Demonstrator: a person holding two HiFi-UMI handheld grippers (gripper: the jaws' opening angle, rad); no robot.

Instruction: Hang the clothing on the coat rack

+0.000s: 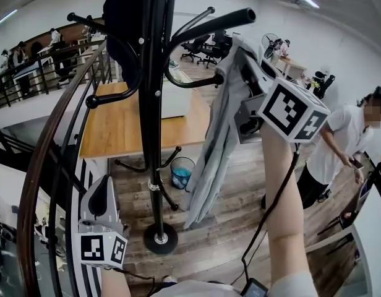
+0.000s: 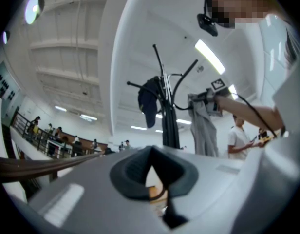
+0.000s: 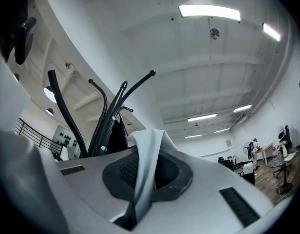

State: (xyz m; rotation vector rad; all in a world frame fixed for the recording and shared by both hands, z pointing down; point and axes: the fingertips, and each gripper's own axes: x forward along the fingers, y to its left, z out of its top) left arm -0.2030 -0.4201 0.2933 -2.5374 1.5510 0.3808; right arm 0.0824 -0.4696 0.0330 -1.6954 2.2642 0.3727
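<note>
A black coat rack [image 1: 152,104] stands on a round base, and a dark garment [image 1: 125,11] hangs from its upper left hooks. My right gripper [image 1: 245,57] is raised beside the rack's right hooks, shut on a pale grey garment [image 1: 215,147] that drapes down toward the floor. In the right gripper view a fold of that grey garment [image 3: 149,150] is pinched in the right gripper [image 3: 146,172], with the rack [image 3: 108,116] just ahead on the left. My left gripper [image 1: 106,185] is low at the left, shut and holding nothing. From the left gripper [image 2: 151,155] the rack [image 2: 168,116] appears farther off.
A wooden table [image 1: 135,125] stands behind the rack, with a blue bin [image 1: 182,172] under it. A curved stair railing [image 1: 54,141] runs along the left. A person in a white shirt [image 1: 339,141] stands at the right. Office chairs [image 1: 206,45] are at the back.
</note>
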